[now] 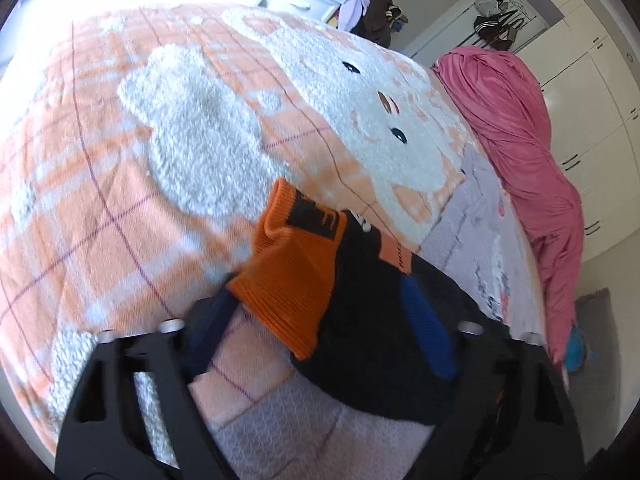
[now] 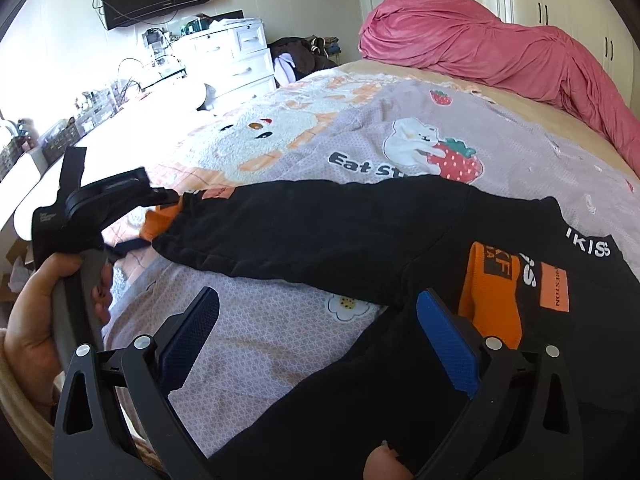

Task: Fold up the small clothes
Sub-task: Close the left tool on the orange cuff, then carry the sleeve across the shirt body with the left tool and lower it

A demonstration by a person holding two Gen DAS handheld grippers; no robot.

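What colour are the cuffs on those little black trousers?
Orange: the cuff of the black trousers shows best in the left wrist view.
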